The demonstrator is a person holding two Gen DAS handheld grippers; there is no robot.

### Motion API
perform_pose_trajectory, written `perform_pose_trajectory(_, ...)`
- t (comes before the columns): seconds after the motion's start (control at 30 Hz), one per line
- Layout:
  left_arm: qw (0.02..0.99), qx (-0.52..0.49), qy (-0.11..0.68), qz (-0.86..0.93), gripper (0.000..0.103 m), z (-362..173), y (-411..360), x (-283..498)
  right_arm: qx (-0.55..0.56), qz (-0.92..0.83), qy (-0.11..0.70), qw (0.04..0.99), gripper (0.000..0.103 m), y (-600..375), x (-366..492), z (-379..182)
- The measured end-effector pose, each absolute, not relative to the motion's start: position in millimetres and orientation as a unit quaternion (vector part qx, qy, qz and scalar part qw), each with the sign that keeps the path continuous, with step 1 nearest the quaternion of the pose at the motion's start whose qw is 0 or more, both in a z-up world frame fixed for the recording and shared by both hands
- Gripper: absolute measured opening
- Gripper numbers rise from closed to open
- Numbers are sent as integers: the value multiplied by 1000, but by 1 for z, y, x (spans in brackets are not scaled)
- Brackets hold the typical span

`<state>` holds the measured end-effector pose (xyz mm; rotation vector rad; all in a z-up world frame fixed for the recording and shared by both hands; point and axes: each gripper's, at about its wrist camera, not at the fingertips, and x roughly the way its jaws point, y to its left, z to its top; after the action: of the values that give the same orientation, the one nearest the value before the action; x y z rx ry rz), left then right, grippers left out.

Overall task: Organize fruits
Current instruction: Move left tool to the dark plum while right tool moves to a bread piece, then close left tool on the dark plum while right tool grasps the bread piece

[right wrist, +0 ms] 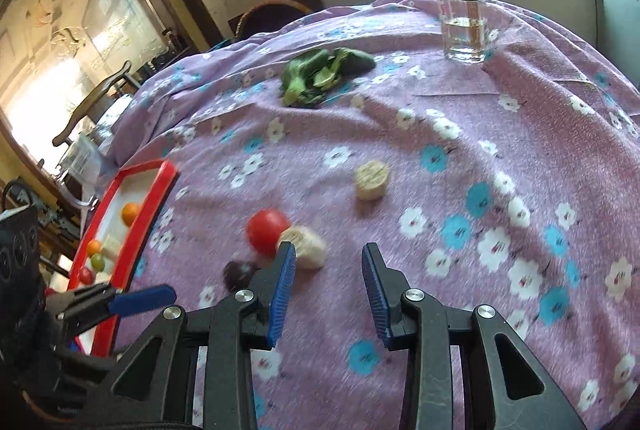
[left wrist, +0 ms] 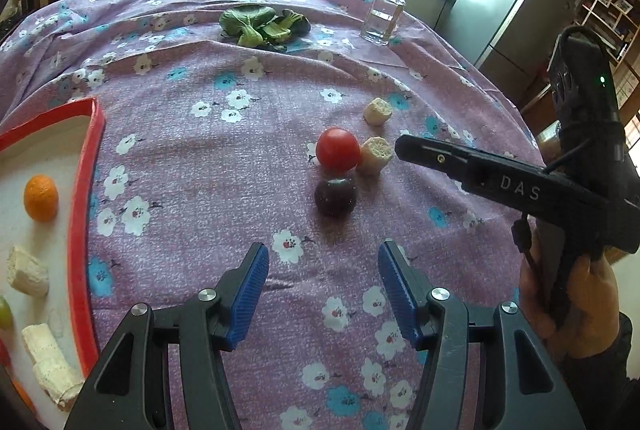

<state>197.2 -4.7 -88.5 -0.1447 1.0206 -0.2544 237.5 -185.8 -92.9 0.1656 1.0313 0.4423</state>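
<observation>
A red tomato (left wrist: 337, 149), a dark plum (left wrist: 335, 196) and a pale corn piece (left wrist: 375, 154) lie clustered mid-table; a second corn piece (left wrist: 377, 111) lies just beyond. My left gripper (left wrist: 322, 270) is open and empty, a little short of the plum. My right gripper (right wrist: 329, 270) is open and empty, its left finger beside the near corn piece (right wrist: 306, 245); the tomato (right wrist: 267, 232) and plum (right wrist: 239, 274) are to its left, the far corn piece (right wrist: 372, 179) ahead. A red-rimmed white tray (left wrist: 82, 190) at the left holds an orange (left wrist: 41, 197) and corn pieces (left wrist: 27, 271).
Green leafy vegetables (left wrist: 262, 24) and a glass bottle with a red cap (left wrist: 383, 15) stand at the table's far side. The purple flowered cloth (left wrist: 200, 158) covers the table. The right gripper's body (left wrist: 520, 186) reaches in from the right. Chairs stand beyond the far edge.
</observation>
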Motion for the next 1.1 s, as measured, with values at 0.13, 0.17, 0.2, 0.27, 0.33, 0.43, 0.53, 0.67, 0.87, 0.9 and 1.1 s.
perform_pose_trajectory(0.13, 867, -60, 480, -120, 56, -92, -16, 213, 86, 201, 488, 845, 36, -187, 260, -97)
perform_pose_trajectory(0.17, 868, -59, 478, -120, 56, -93, -18, 217, 85, 200, 489, 845, 36, -186, 264, -98)
perform_pose_trajectory(0.2, 869, -57, 477, -120, 56, -94, -20, 220, 84, 200, 489, 845, 36, -185, 267, -99)
perform_pose_trajectory(0.27, 867, -55, 479, -122, 55, -97, -23, 226, 80, 200, 491, 844, 36, -182, 274, -102)
perform_pose_trajectory(0.33, 867, -56, 480, -126, 55, -100, -24, 231, 77, 199, 492, 844, 36, -180, 276, -103)
perform_pose_trajectory(0.43, 866, -58, 479, -131, 55, -104, -24, 235, 85, 205, 492, 842, 38, -181, 266, -101)
perform_pose_trajectory(0.53, 864, -55, 481, -137, 46, -109, -25, 240, 103, 228, 487, 837, 38, -182, 250, -99)
perform_pose_trajectory(0.67, 865, -39, 478, -149, 25, -112, -29, 243, 103, 239, 488, 833, 37, -179, 242, -95)
perform_pose_trajectory(0.87, 865, -52, 477, -148, 24, -110, -14, 230, 96, 259, 491, 826, 38, -167, 236, -93)
perform_pose_trajectory(0.9, 866, -54, 475, -146, 24, -107, -11, 226, 90, 261, 494, 825, 38, -163, 234, -94)
perform_pose_trajectory(1.1, 874, -75, 459, -138, 24, -86, 10, 201, 56, 245, 508, 824, 38, -149, 230, -107)
